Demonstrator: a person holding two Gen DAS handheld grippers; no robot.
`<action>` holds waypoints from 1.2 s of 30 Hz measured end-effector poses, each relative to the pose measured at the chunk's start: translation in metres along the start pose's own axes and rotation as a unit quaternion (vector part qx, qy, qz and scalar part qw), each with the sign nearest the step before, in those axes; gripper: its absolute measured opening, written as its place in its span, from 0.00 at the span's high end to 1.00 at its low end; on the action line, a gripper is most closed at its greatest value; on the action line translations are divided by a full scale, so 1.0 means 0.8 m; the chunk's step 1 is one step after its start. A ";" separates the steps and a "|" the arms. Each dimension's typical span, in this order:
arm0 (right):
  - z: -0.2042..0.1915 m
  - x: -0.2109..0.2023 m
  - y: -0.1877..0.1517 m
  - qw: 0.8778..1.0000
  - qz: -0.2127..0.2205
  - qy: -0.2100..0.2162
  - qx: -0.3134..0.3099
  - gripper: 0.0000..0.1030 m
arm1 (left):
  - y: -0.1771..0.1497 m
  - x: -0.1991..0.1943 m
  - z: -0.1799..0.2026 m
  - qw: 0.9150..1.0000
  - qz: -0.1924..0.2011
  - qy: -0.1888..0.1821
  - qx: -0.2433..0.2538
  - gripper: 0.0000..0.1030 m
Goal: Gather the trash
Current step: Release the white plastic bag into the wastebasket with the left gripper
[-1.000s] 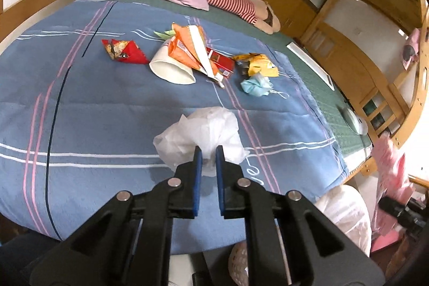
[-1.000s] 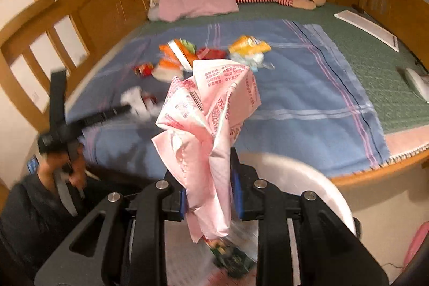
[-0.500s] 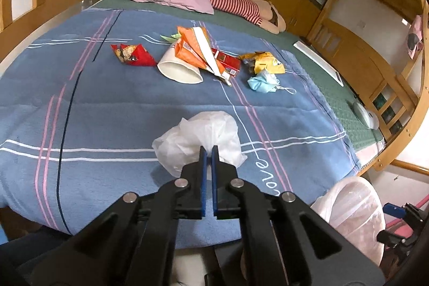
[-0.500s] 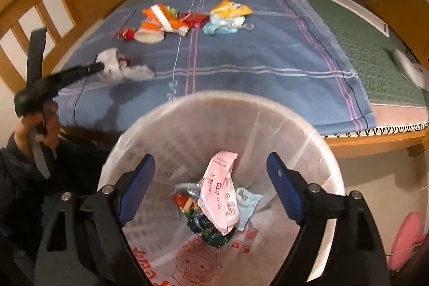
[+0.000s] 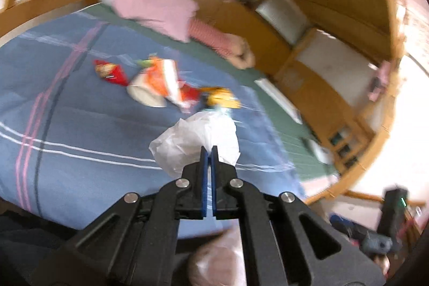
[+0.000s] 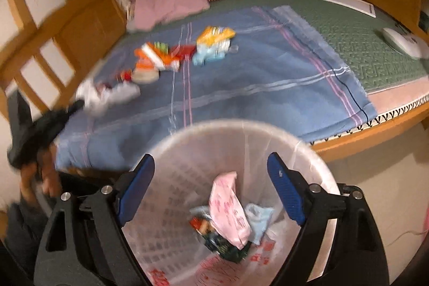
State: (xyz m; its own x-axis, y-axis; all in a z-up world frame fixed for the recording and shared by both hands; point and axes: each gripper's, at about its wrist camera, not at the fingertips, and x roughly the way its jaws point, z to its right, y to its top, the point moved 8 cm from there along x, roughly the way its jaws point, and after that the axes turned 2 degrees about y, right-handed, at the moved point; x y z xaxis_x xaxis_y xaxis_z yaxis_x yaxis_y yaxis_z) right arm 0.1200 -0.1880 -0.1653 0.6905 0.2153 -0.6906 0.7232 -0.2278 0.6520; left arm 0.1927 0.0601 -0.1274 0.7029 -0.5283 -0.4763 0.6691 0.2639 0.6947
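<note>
Left gripper (image 5: 208,152) clenched on crumpled white plastic bag (image 5: 197,142); bag bunches just ahead of blue pads, over near edge of blue plaid blanket (image 5: 67,125) on bed. Right gripper (image 6: 210,169) released, jaws spread wide, nothing between them, poised above white lined mesh trash basket (image 6: 308,152) beside bed's near edge. Crumpled pink printed wrapper (image 6: 229,208) lies inside basket on other scraps. Orange, red, yellow wrappers (image 6: 158,58) cluster mid-blanket, well apart from both grippers.
</note>
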 end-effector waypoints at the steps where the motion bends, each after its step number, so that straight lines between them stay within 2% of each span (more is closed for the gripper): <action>1: 0.001 -0.005 0.005 1.000 0.009 0.007 0.008 0.18 | -0.006 -0.007 0.018 1.000 -0.005 -0.027 0.008 0.97; 3: 0.004 -0.026 0.021 0.998 0.047 0.025 0.028 0.18 | -0.020 -0.015 0.047 0.996 -0.022 -0.080 0.015 0.97; 5: 0.007 -0.042 0.030 0.996 0.074 0.029 0.037 0.18 | -0.039 -0.020 0.074 0.989 -0.048 -0.137 0.018 0.97; 6: 0.009 -0.049 0.034 0.995 0.083 0.029 0.040 0.18 | -0.047 -0.020 0.085 0.986 -0.058 -0.155 0.024 0.97; 10: 0.021 -0.068 0.044 0.992 0.110 0.031 0.059 0.18 | -0.104 -0.015 0.131 0.970 -0.113 -0.189 0.102 0.97; 13: 0.030 -0.068 0.044 0.991 0.108 0.028 0.068 0.18 | -0.154 -0.009 0.164 0.947 -0.170 -0.218 0.163 0.96; 14: 0.032 -0.066 0.043 0.992 0.104 0.028 0.071 0.18 | -0.166 -0.007 0.172 0.942 -0.180 -0.219 0.180 0.94; 15: 0.033 -0.064 0.042 0.992 0.101 0.028 0.072 0.18 | -0.178 -0.004 0.178 0.937 -0.192 -0.214 0.198 0.86; 16: 0.034 -0.063 0.041 0.992 0.099 0.028 0.075 0.18 | -0.184 -0.001 0.180 0.935 -0.198 -0.210 0.207 0.60; 18: 0.035 -0.060 0.039 0.992 0.095 0.029 0.077 0.18 | -0.188 0.003 0.179 0.938 -0.192 -0.187 0.220 0.22; 20: 0.035 -0.058 0.036 0.992 0.093 0.028 0.077 0.18 | -0.182 0.002 0.175 0.941 -0.183 -0.182 0.219 0.20; 25: 0.033 -0.051 0.036 0.993 0.088 0.025 0.074 0.16 | -0.142 0.004 0.140 0.963 -0.150 -0.141 0.173 0.13; 27: 0.031 -0.047 0.035 0.994 0.083 0.024 0.070 0.16 | -0.121 0.009 0.115 0.975 -0.130 -0.098 0.150 0.12; 29: 0.030 -0.043 0.036 0.994 0.080 0.023 0.068 0.16 | -0.102 0.013 0.091 0.983 -0.117 -0.048 0.132 0.11; 30: 0.029 -0.041 0.036 0.994 0.078 0.023 0.067 0.16 | -0.094 0.015 0.076 0.986 -0.111 -0.018 0.125 0.10; 31: 0.028 -0.039 0.037 0.995 0.077 0.023 0.066 0.16 | -0.084 0.019 0.054 0.988 -0.102 0.029 0.116 0.10; 32: 0.027 -0.036 0.037 0.995 0.075 0.023 0.065 0.16 | -0.080 0.020 0.042 0.988 -0.097 0.047 0.111 0.10; 34: 0.024 -0.030 0.037 0.995 0.069 0.023 0.064 0.16 | -0.076 0.024 0.019 0.989 -0.089 0.068 0.100 0.10; 36: 0.022 -0.026 0.036 0.995 0.065 0.023 0.065 0.16 | -0.075 0.028 -0.001 0.989 -0.098 0.082 0.072 0.10</action>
State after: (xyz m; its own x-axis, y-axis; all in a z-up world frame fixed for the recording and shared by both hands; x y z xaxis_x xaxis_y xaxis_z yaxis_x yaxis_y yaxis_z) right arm 0.1264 -0.2159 -0.1376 0.7807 0.2193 -0.5852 0.6210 -0.3771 0.6871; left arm 0.1685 0.0330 -0.1807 0.6007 -0.4165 -0.6824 0.7635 0.0455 0.6442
